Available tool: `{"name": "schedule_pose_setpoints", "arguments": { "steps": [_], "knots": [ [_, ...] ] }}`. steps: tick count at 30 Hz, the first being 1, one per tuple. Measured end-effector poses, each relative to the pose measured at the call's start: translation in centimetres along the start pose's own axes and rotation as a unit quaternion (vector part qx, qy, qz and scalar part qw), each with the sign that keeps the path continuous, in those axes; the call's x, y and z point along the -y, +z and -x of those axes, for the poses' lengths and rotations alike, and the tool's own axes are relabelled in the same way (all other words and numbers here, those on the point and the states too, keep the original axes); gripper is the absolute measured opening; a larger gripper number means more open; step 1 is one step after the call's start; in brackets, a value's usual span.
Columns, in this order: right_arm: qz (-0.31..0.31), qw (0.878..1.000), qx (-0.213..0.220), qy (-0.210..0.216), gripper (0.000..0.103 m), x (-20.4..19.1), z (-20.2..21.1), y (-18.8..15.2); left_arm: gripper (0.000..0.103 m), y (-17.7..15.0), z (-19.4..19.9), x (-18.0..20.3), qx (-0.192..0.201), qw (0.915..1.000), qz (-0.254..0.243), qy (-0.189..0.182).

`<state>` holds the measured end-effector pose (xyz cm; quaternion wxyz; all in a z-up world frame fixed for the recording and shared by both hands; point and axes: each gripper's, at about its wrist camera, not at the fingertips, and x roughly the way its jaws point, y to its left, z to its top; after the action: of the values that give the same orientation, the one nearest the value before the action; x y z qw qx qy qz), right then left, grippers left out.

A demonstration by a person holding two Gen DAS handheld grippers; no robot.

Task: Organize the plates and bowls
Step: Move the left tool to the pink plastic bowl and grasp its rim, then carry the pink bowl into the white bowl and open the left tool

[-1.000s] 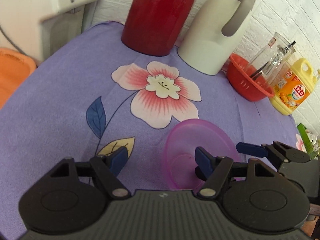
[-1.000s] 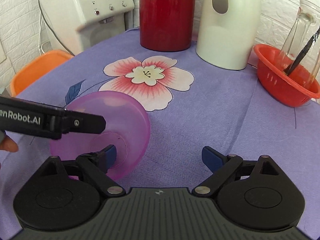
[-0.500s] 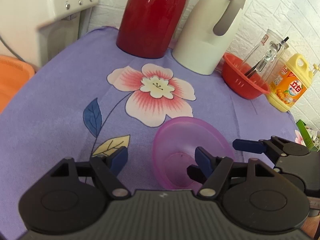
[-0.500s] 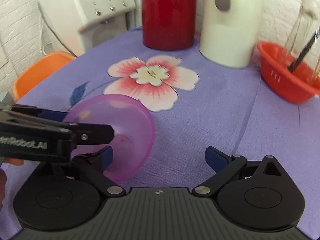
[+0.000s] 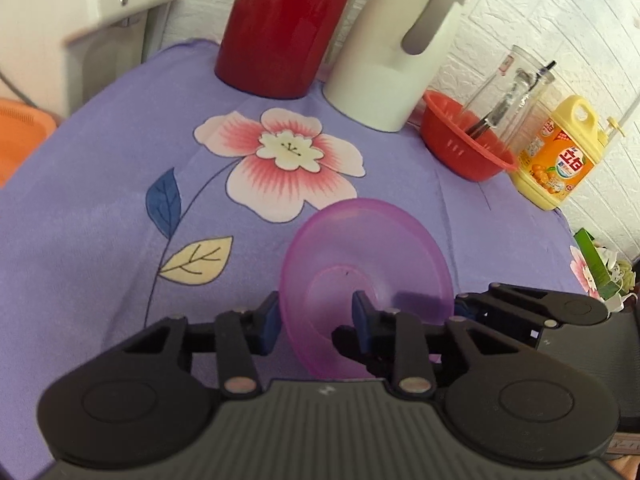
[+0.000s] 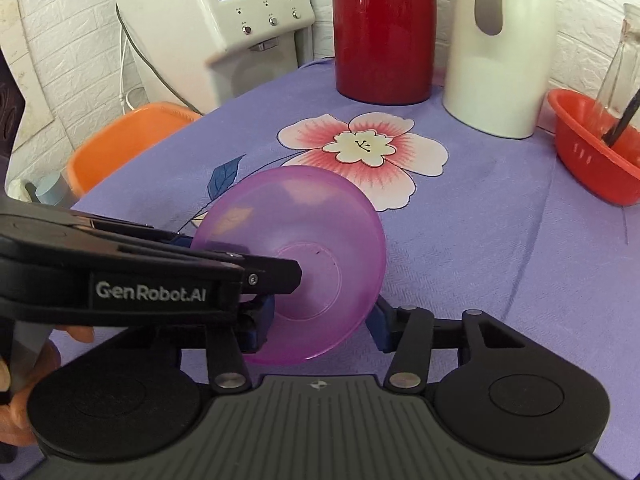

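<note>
A translucent purple bowl (image 5: 366, 268) is tilted up on its side above the purple flowered cloth, also seen in the right wrist view (image 6: 296, 256). My left gripper (image 5: 314, 322) has its jaws over the bowl's left wall, one pad inside and one outside, partly closed. My right gripper (image 6: 320, 318) has its jaws on both sides of the bowl's lower rim, narrowed around it. Whether either one pinches the bowl is unclear. The left gripper's body (image 6: 132, 276) covers the bowl's left part in the right wrist view.
A red thermos (image 5: 280, 28) and a white thermos (image 5: 392, 52) stand at the back. A red basket (image 5: 464, 140) with a glass jar and a yellow detergent bottle (image 5: 560, 156) stand at the right. A white machine (image 6: 216, 20) and an orange tub (image 6: 116, 144) are at the left.
Both grippers' jaws have narrowed around the purple bowl. The bowl has tipped more upright and shifted between the jaws of both grippers.
</note>
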<state>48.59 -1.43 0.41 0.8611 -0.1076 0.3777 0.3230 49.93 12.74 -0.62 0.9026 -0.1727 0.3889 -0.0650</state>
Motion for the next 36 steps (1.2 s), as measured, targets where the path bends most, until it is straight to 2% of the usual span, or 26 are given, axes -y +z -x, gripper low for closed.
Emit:
{"name": "schedule_pose_setpoints", "arguments": {
  "steps": [4,12,17,23,25,30,36],
  "knots": [
    [-0.001,1.000,0.011,-0.010,0.085,-0.5,2.8,-0.5,0.030,-0.5,2.6,1.3,0.008,0.9996,0.009,-0.027],
    [-0.007,0.999,0.038,-0.038,0.089,-1.6,11.2,-3.3,0.029,-4.0,8.9,7.1,0.033,0.9966,-0.027,-0.070],
    [-0.018,0.996,0.047,-0.070,0.091,-1.9,17.1,-8.0,0.030,-8.7,11.5,12.0,0.027,0.9923,-0.058,-0.106],
    [-0.036,0.992,0.039,-0.117,0.095,-1.9,22.5,-14.9,0.030,-15.4,13.0,17.7,-0.010,0.9839,-0.099,-0.148],
    [-0.041,0.991,0.035,-0.125,0.099,-2.0,23.8,-17.1,0.030,-17.4,13.3,19.0,-0.025,0.9804,-0.113,-0.159],
    [-0.051,0.989,0.027,-0.133,0.102,-2.1,24.8,-21.1,0.030,-21.0,13.1,20.7,-0.052,0.9758,-0.138,-0.162],
    [-0.055,0.991,0.029,-0.114,0.102,-2.2,24.7,-23.3,0.029,-22.4,12.7,20.7,-0.065,0.9758,-0.155,-0.140]
  ]
}}
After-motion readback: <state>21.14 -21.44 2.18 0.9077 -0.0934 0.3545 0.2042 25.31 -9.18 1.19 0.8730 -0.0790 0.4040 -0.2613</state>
